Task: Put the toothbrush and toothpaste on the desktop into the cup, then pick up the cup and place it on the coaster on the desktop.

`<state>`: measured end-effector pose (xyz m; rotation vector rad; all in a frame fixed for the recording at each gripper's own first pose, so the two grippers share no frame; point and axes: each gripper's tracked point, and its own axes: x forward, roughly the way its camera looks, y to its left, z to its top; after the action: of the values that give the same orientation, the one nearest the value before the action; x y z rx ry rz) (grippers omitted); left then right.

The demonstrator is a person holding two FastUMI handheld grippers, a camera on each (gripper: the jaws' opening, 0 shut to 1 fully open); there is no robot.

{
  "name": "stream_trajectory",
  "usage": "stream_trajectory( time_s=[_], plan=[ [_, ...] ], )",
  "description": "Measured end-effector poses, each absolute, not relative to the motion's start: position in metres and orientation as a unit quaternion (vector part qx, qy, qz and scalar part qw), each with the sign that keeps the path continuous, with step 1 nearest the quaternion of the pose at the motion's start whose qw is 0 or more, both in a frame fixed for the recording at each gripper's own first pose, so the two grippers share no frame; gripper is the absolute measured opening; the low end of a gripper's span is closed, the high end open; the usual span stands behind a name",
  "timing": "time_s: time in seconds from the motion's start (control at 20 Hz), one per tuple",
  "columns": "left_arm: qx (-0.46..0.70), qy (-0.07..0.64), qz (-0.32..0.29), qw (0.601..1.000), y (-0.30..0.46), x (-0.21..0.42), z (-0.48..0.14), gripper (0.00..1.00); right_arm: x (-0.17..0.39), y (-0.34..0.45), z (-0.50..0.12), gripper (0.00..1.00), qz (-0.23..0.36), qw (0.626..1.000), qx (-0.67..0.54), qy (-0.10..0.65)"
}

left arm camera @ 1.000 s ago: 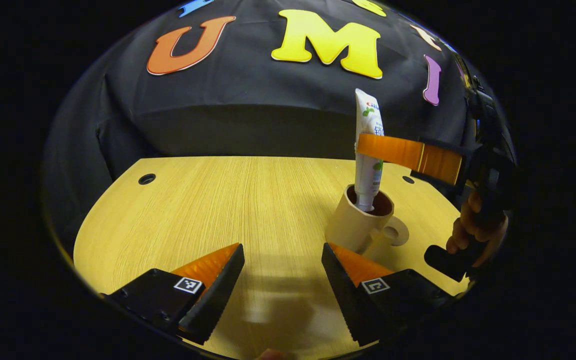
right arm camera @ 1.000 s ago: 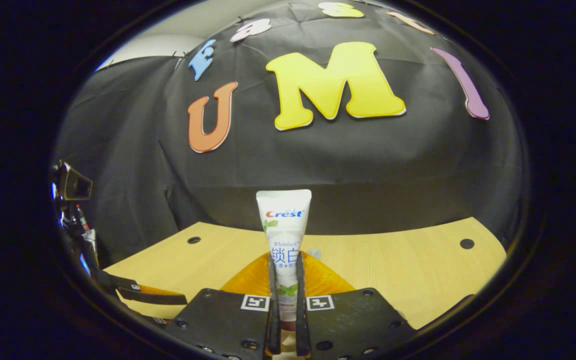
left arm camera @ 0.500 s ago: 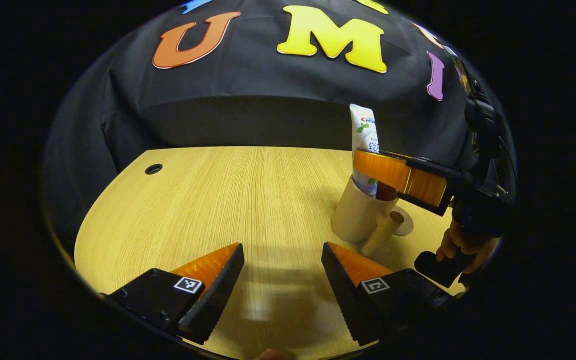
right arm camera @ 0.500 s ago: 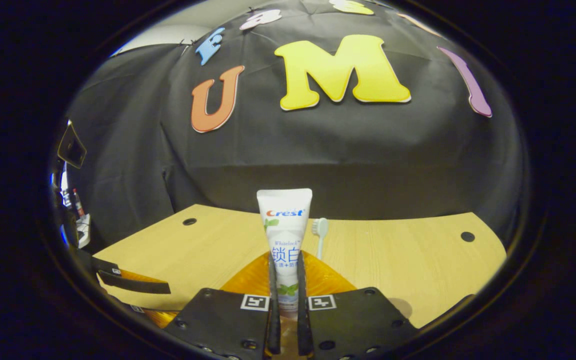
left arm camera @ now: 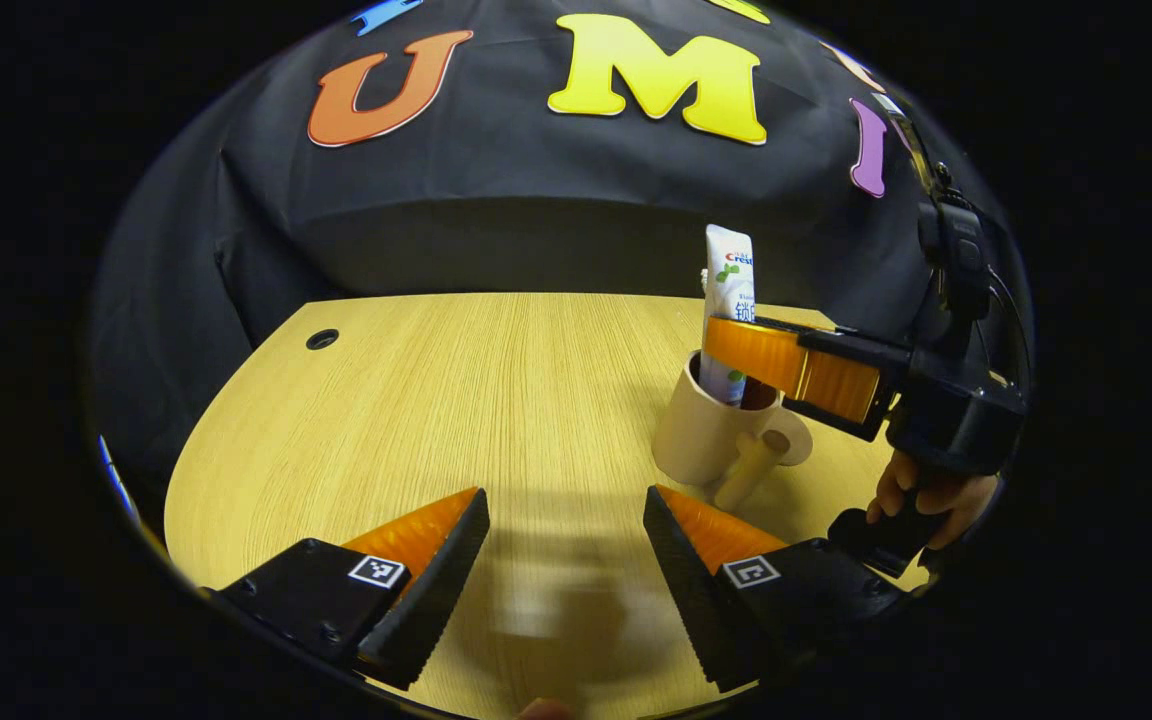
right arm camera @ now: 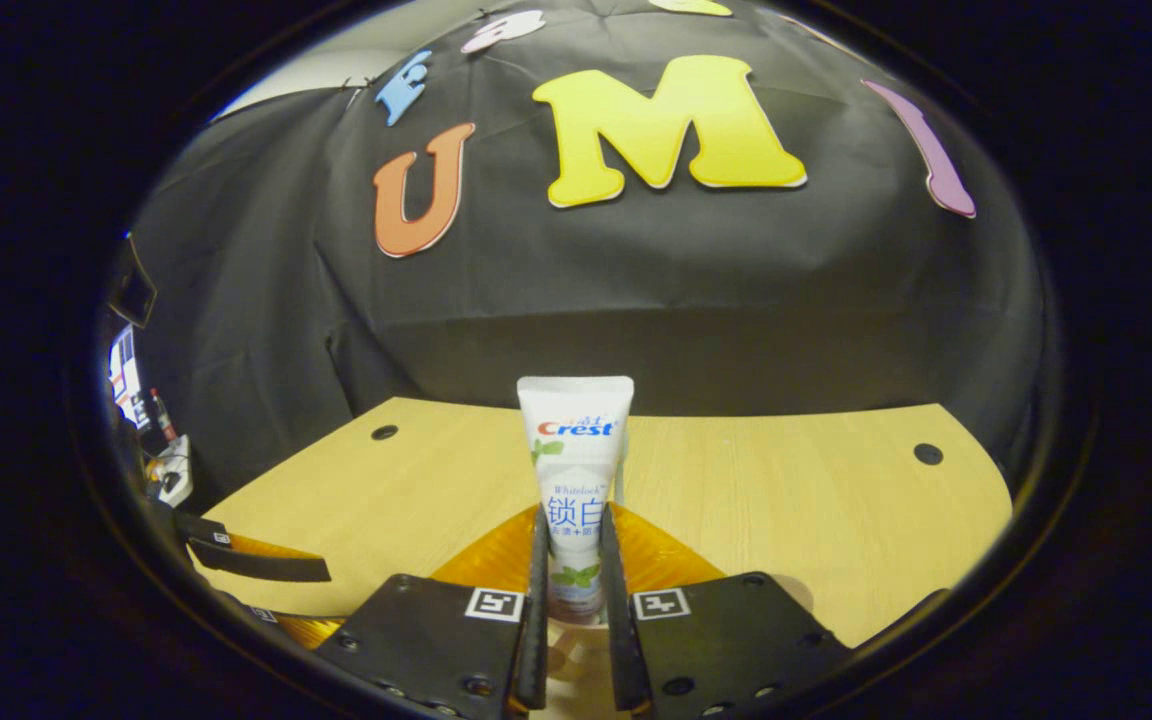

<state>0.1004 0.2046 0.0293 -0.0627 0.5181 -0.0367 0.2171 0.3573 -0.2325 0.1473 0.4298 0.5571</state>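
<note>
The right gripper [right arm camera: 572, 600] has its two fingers closed flat against the white plastic toothpaste tube [right arm camera: 574, 480], one on each side, and holds it upright; in the left gripper view the same gripper [left arm camera: 736, 345] reaches in from the right, with a hand [left arm camera: 921, 495] on its grip; the tube [left arm camera: 728, 300] stands with its lower end down inside the beige ceramic cup [left arm camera: 701, 435], its crimped top well above the rim; the cup sits on the pale wooden desktop [left arm camera: 456, 400], handle turned toward the near right; a pale stick-like piece leans by the handle, though what it is cannot be told. The left gripper [left arm camera: 566, 540] hovers low over the desktop with its fingers spread wide apart and nothing between them; the cup lies just beyond its right finger. In the right gripper view the left gripper [right arm camera: 246, 565] shows at the lower left edge above the desktop [right arm camera: 816, 510]; a slim pale sliver shows behind the tube's right side, too hidden to name.
</note>
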Motion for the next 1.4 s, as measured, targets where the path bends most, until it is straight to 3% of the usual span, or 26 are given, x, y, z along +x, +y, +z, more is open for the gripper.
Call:
stream_trajectory(
  time_s=[0.25, 0.3, 0.45, 0.5, 0.6, 0.65, 0.7, 0.75, 0.95, 1.4],
  plan=[
    [-0.028, 0.26, -0.016, 0.965, 0.195, 0.09, 0.038, 0.99, 0.209, 0.339, -0.229, 0.3, 0.269, 0.929, 0.076, 0.241],
    [-0.028, 0.261, -0.016, 0.965, 0.193, 0.088, 0.04, 0.99, 0.209, 0.334, -0.226, 0.26, 0.267, 0.929, 0.078, 0.245],
    [-0.029, 0.261, -0.02, 0.965, 0.184, 0.088, 0.05, 1.0, 0.208, 0.32, -0.21, 0.33, 0.26, 0.927, 0.095, 0.252],
    [-0.031, 0.261, -0.023, 0.964, 0.18, 0.088, 0.055, 0.99, 0.207, 0.313, -0.204, 0.28, 0.256, 0.928, 0.099, 0.251],
    [-0.029, 0.264, -0.03, 0.964, 0.172, 0.089, 0.062, 0.99, 0.206, 0.297, -0.19, 0.42, 0.247, 0.932, 0.098, 0.247],
    [-0.027, 0.266, -0.034, 0.963, 0.169, 0.09, 0.064, 0.99, 0.205, 0.289, -0.184, 0.55, 0.242, 0.933, 0.099, 0.246],
    [-0.024, 0.268, -0.038, 0.962, 0.164, 0.091, 0.068, 0.99, 0.204, 0.281, -0.179, 0.63, 0.237, 0.935, 0.099, 0.243],
    [-0.021, 0.27, -0.04, 0.962, 0.162, 0.094, 0.07, 0.99, 0.203, 0.271, -0.173, 0.81, 0.232, 0.938, 0.098, 0.239],
    [-0.047, 0.287, -0.06, 0.955, 0.139, 0.103, 0.073, 0.98, 0.2, 0.23, -0.153, 0.93, 0.212, 0.944, 0.103, 0.232],
    [-0.074, 0.371, -0.07, 0.923, 0.099, 0.139, 0.057, 0.98, 0.193, 0.145, -0.135, 0.96, 0.165, 0.958, 0.089, 0.216]
  ],
)
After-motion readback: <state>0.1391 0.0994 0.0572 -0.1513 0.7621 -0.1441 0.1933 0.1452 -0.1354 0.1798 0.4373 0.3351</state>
